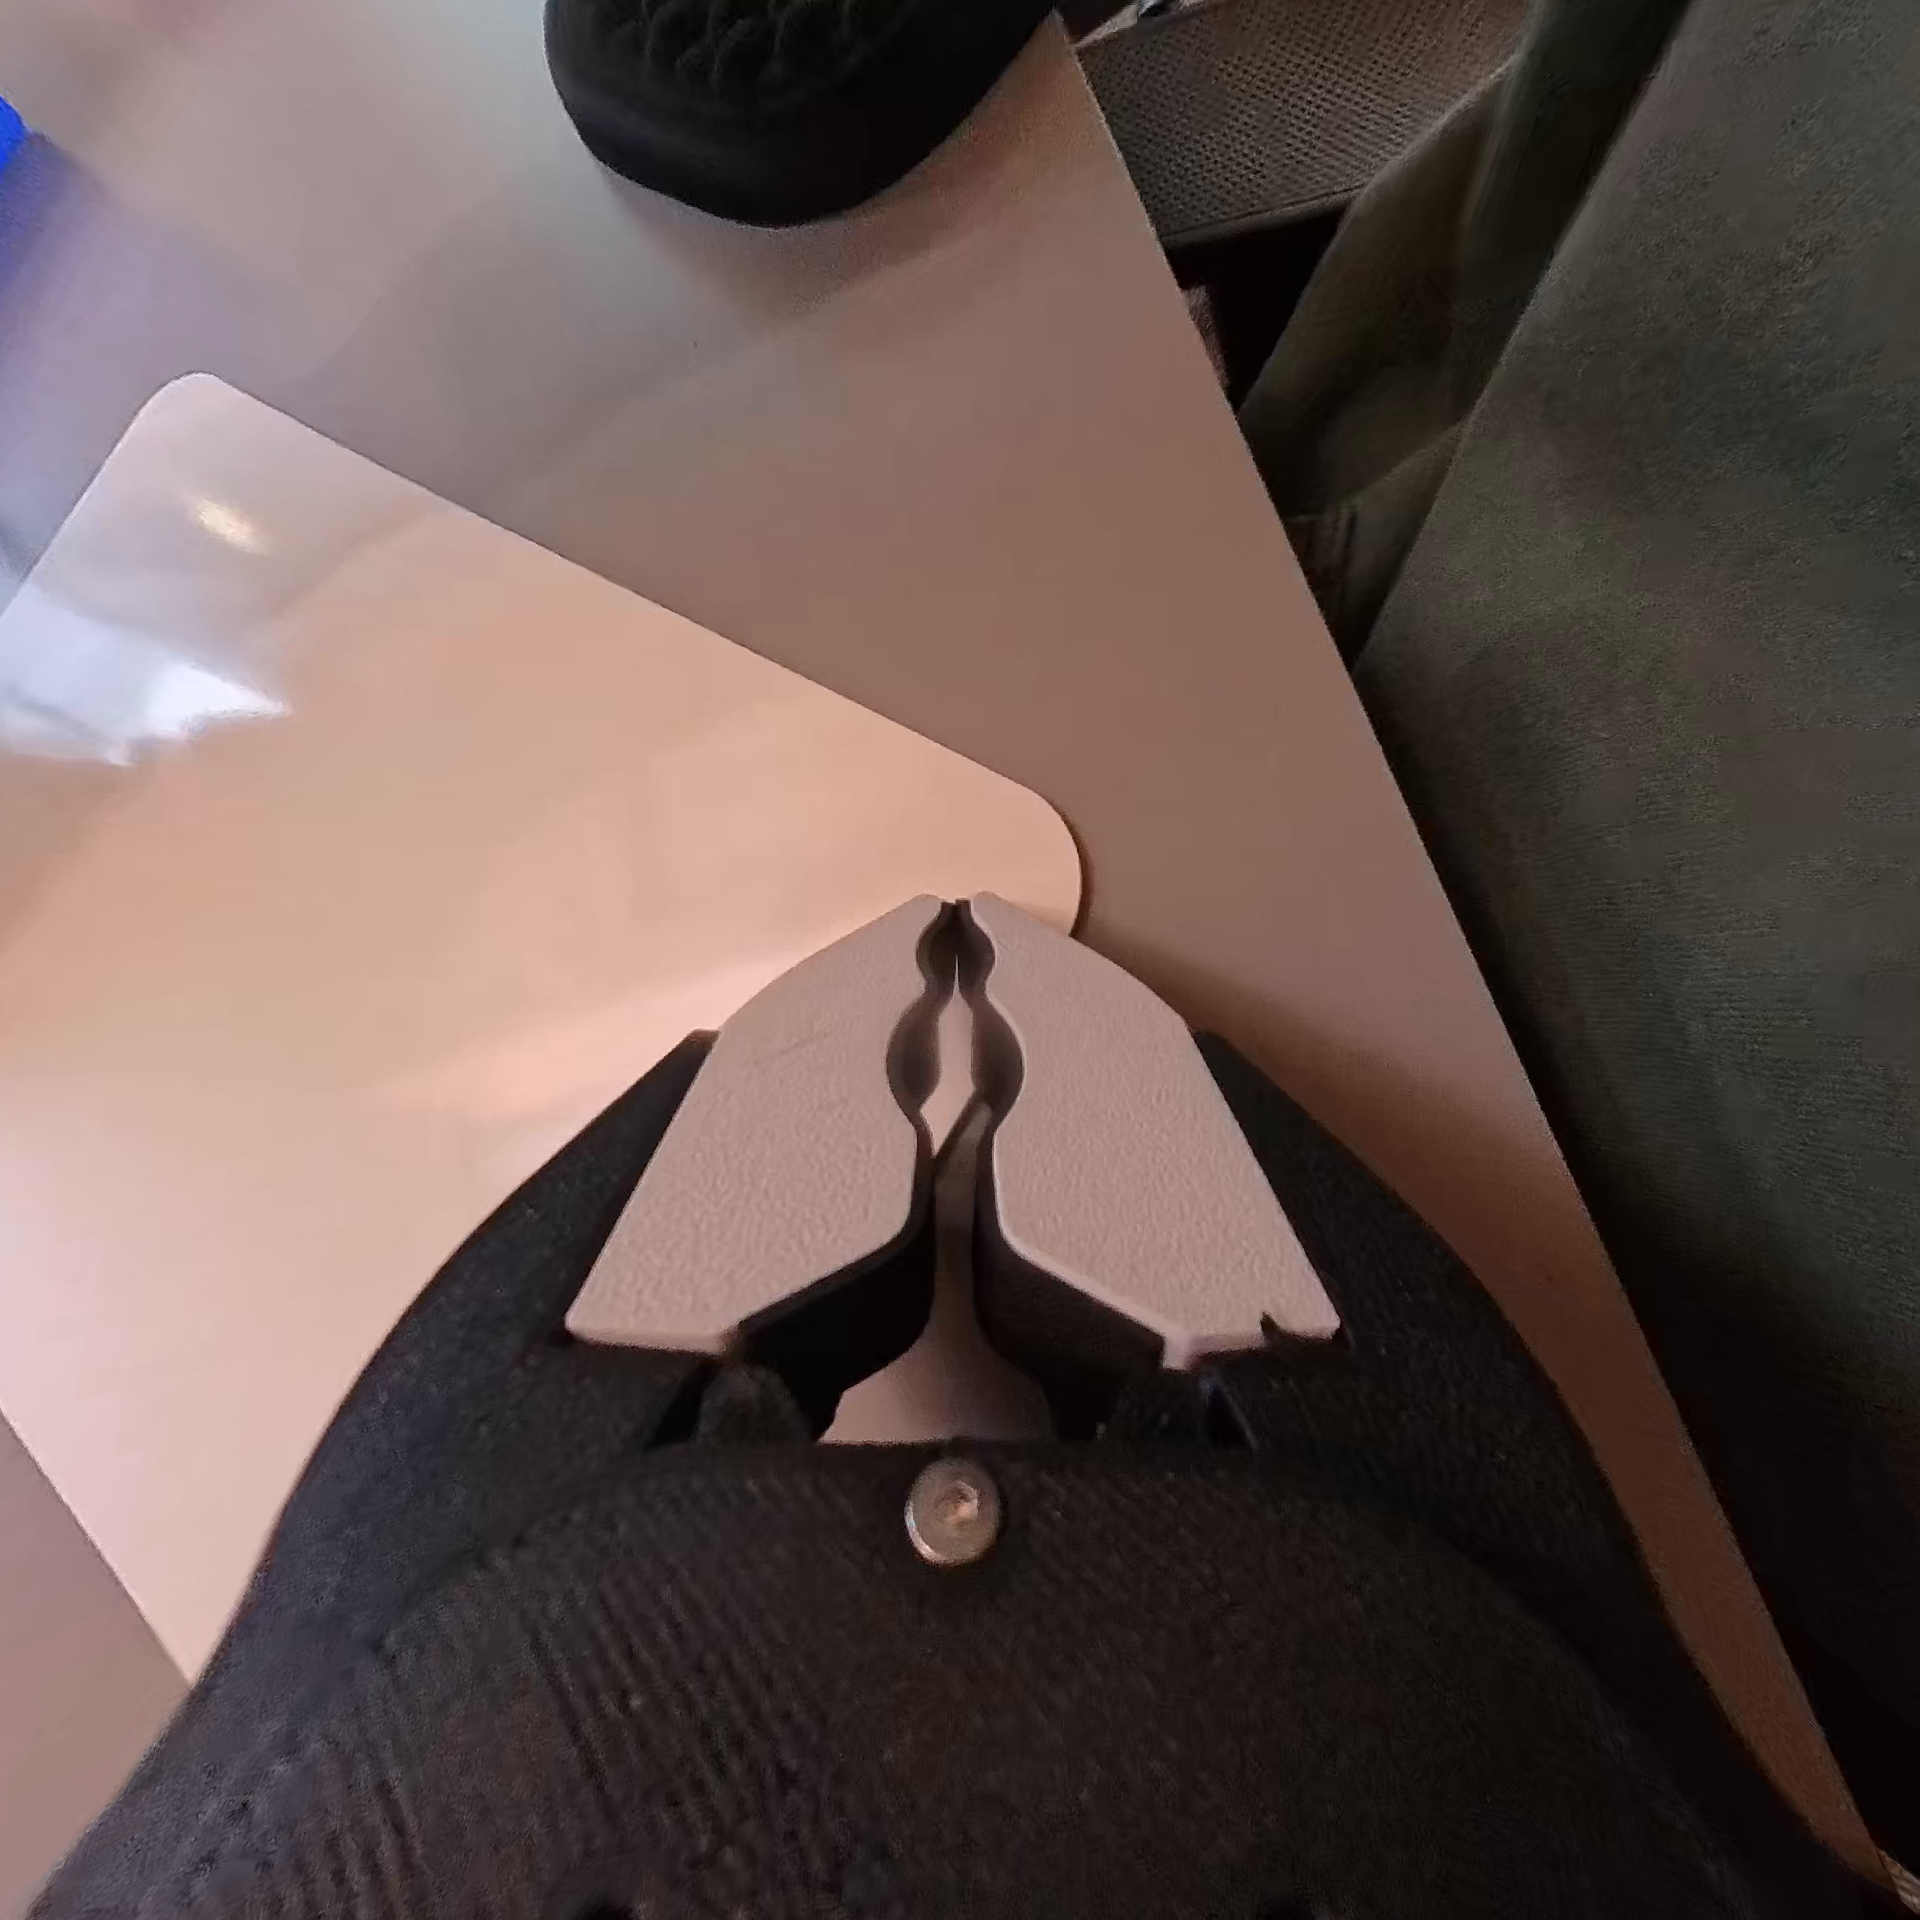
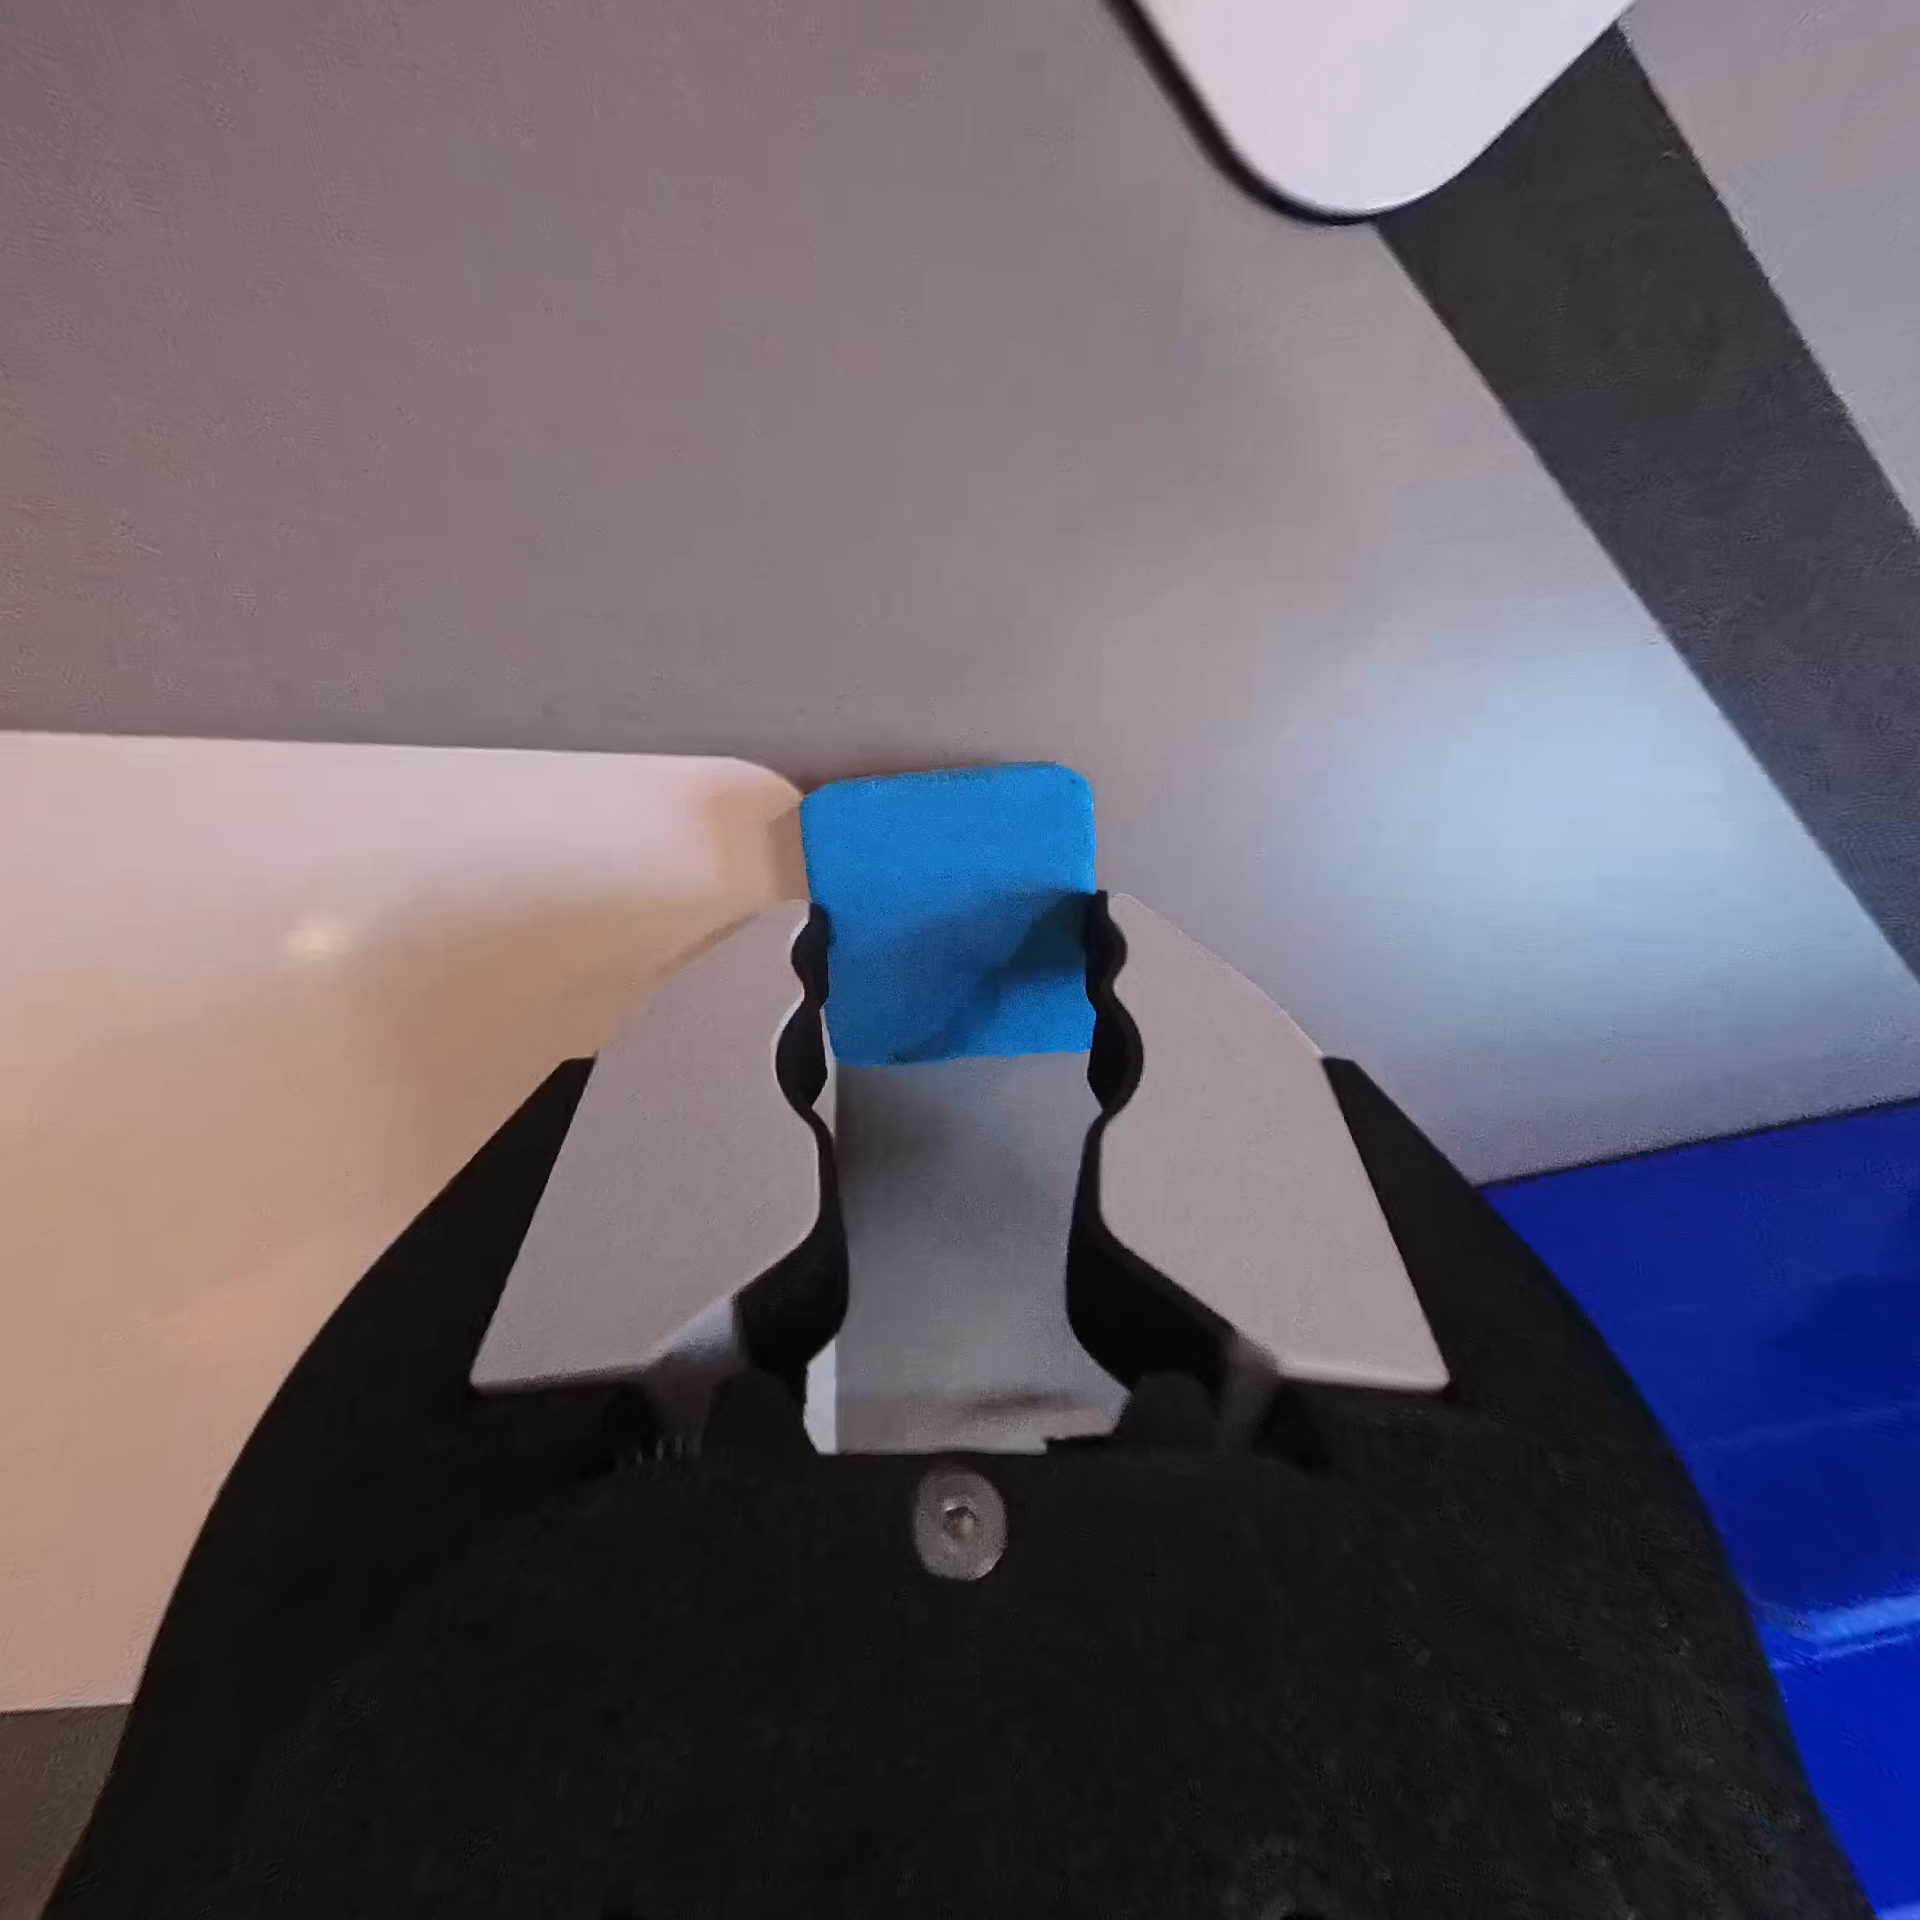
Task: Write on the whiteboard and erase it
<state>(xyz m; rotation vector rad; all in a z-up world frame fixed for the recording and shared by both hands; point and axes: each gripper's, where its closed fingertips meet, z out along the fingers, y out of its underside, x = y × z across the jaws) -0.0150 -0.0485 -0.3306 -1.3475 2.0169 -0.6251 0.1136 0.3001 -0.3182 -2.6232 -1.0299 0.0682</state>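
A grey table [image 1: 914, 540] forms the surface, with dark green fabric [image 1: 1683, 727] seen past its right edge. In the left wrist view, the whiteboard [image 1: 416, 935] is laid flat on the table at the left, its glossy face blank and marked only by reflections. The left gripper [image 1: 958, 914] is poised over the board's near rounded corner, its jaws pressed together on nothing. A black rounded object [image 1: 790, 104] is seen on the table at the top, well apart from the board. In the right wrist view, the whiteboard [image 2: 312, 1091] is seen at the left. Just beside its rounded corner, a blue eraser [image 2: 951, 914] is clamped between the fingers of the right gripper [image 2: 954, 935], over the bare table [image 2: 727, 416]. A white rounded object [image 2: 1371, 94] is seen at the top right and a deep blue surface [image 2: 1766, 1351] at the lower right.
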